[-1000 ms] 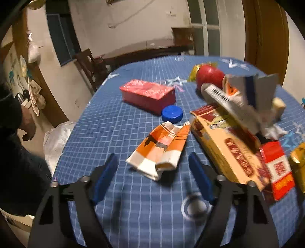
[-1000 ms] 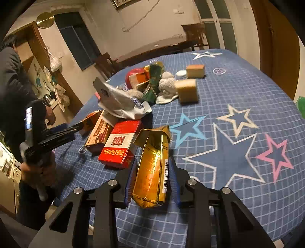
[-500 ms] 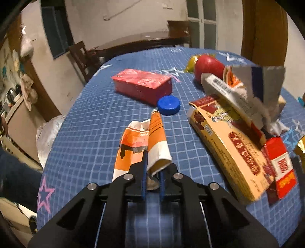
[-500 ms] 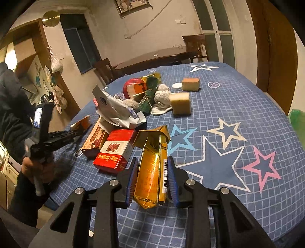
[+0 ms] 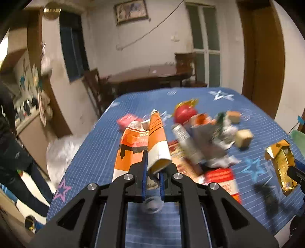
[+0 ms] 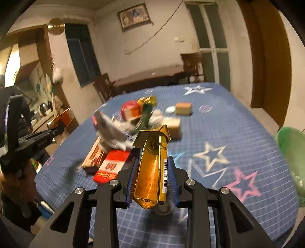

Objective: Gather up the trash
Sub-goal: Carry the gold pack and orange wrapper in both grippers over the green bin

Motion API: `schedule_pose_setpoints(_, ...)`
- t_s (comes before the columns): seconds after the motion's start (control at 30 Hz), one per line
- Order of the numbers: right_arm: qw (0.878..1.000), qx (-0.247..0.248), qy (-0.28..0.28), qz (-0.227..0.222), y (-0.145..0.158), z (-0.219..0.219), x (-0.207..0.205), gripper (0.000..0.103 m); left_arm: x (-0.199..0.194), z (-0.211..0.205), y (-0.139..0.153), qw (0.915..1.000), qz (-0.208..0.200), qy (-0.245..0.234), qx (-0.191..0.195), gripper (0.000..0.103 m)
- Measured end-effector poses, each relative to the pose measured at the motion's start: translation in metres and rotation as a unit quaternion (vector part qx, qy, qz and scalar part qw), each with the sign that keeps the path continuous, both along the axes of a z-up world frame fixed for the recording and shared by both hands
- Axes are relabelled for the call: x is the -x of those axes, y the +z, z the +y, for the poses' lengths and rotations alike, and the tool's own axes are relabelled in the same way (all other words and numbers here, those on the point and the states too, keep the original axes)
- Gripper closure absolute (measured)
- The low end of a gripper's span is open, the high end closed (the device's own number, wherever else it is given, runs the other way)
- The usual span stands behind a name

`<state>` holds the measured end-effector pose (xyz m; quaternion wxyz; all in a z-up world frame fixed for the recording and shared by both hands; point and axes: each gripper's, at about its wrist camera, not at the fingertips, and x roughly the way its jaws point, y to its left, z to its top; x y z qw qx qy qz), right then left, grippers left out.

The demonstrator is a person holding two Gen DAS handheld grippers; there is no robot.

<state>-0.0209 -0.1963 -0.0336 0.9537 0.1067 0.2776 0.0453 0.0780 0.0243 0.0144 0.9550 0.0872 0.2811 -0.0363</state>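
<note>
Item one, my left gripper: jaws pinched nearly together on the near end of the orange-and-white wrapper, which sticks out ahead of the fingers, clear of the cloth. Item two, my right gripper: jaws narrow, clamped on both sides of the gold carton, its torn top pointing away from me, also off the table. Step in hand, as I judge it: both pieces are picked up and in carry; the drop-off is not yet made. Next move calls for a receptacle: a white bag sits low off the table edge, left of my left gripper, and something green and plastic shows far right of my right gripper; I cannot tell which is meant for trash. Remaining stock ahead of both grippers: a heap of crumpled paper, a red box, a long tan box, a red round thing, two tan blocks. Surface: blue checked tablecloth printed with stars. Room: dim, pale walls, a framed picture, a dark window, a wooden door, a second table with chairs beyond.
</note>
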Motion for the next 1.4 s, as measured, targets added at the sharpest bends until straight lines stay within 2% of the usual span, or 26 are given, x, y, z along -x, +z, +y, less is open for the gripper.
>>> schedule_pose_setpoints(0.2,0.998,0.019,-0.049,-0.039,0.031,-0.042,0.018,0.071,0.002,-0.067,0.016,0.9983,-0.025,-0.052,0.011,0.094)
schedule_pose_setpoints(0.37,0.992,0.048,-0.102,-0.057,0.051,-0.089,0.037,0.071,0.001,-0.129,0.023,0.9944,-0.03,-0.1,0.018,0.094)
schedule_pose_setpoints(0.57,0.982,0.056,-0.171,-0.048,0.06,-0.162,0.052,0.071,0.005,-0.201,0.021,0.9868,-0.027,-0.159,0.011,0.094)
schedule_pose_setpoints(0.9,0.963,0.079,-0.257,-0.008,0.072,-0.276,0.08,0.071,0.01,-0.317,0.0,0.9679,-0.002,-0.251,-0.008,0.094)
schedule_pose_setpoints(1.13,0.952,0.08,-0.294,0.036,0.064,-0.347,0.086,0.07,0.016,-0.384,-0.017,0.9535,0.01,-0.3,-0.031,0.094)
schedule_pose_setpoints(1.4,0.943,0.054,-0.315,0.093,0.02,-0.405,0.069,0.07,0.012,-0.438,-0.04,0.9349,0.044,-0.349,-0.048,0.094)
